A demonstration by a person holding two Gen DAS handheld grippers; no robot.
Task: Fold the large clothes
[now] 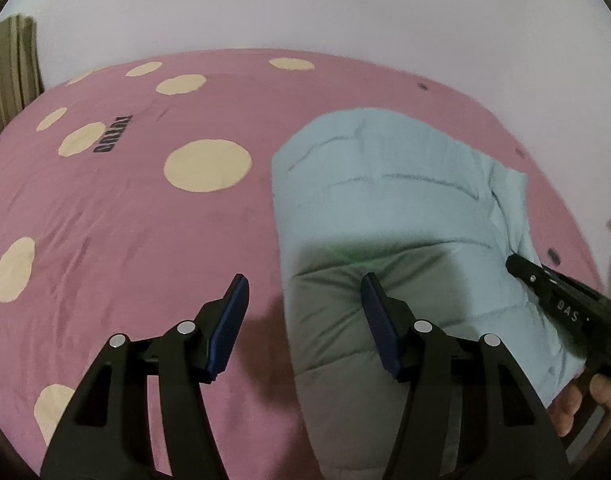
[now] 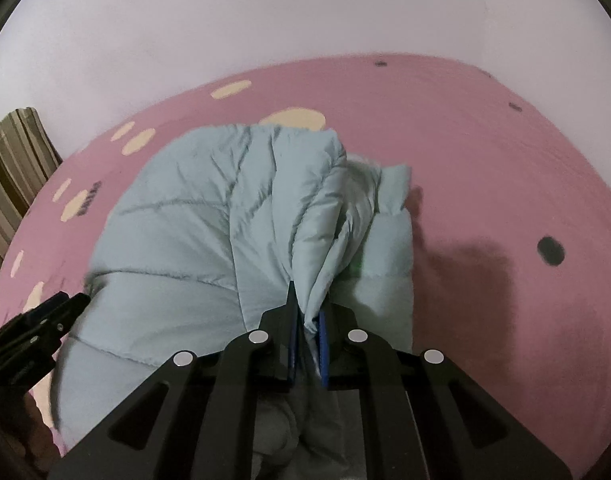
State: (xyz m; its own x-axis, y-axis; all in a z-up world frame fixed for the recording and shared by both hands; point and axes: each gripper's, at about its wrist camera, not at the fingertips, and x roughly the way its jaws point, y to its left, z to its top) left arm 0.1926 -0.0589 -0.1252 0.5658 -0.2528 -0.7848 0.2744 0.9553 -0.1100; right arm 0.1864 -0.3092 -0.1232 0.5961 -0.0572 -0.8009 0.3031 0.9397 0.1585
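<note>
A pale blue puffer jacket [image 1: 385, 184] [image 2: 177, 232] lies bunched on a pink bed cover [image 1: 125, 220] [image 2: 485, 160] with cream dots. In the left wrist view my left gripper [image 1: 305, 278] hovers open over the jacket's left edge. Its blue pads [image 1: 229, 320] stand apart and press on nothing. My right gripper [image 2: 307, 312] is shut on a gathered fold of the jacket's fabric, which rises between its blue pads. The right gripper [image 1: 545, 280] also shows at the jacket's right side in the left wrist view, and the left gripper [image 2: 57, 308] shows at the lower left of the right wrist view.
A striped brown curtain [image 1: 9, 64] [image 2: 13, 168] hangs at the far left beside a white wall [image 1: 305, 8]. A person's hand [image 1: 585, 396] holds the right gripper. Small dark spots [image 2: 550, 251] mark the cover. Bare pink cover spreads left and right of the jacket.
</note>
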